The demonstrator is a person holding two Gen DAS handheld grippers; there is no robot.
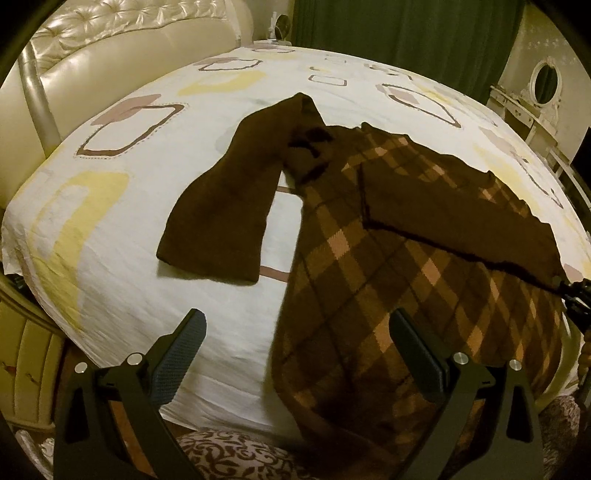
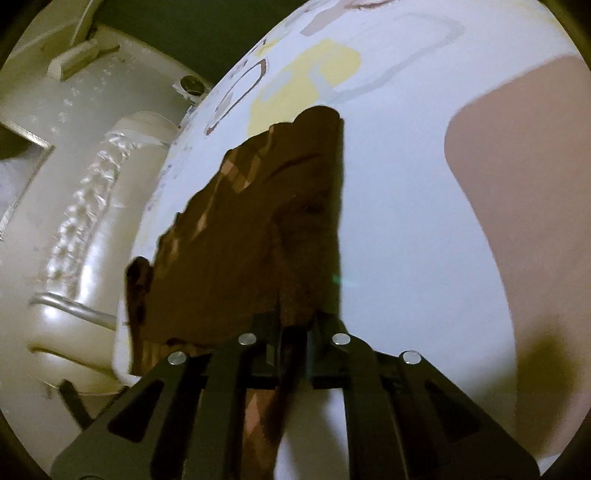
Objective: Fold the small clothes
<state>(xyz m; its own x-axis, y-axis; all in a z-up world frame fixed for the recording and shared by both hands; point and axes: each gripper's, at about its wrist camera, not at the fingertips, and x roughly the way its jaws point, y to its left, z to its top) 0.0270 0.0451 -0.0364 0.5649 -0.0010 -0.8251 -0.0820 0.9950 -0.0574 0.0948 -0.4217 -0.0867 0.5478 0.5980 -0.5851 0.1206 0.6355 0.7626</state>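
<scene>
Two matte black handheld grippers
The left gripper (image 1: 297,338) has dark blue-grey ribbed pads on its fingers (image 1: 184,345); behind the fingers of both it and the right gripper (image 2: 294,334), round silver rivets pin angular black cut-out linkages.

Patterned bedsheet (image 1: 110,236); tufted headboard (image 1: 110,48); green curtain (image 1: 388,29)

A bed (image 1: 110,236) in a white sheet with yellow and brown shapes is carrying a brown plaid sweater (image 1: 369,258), lying spread just ahead of the left gripper (image 1: 295,343).
</scene>
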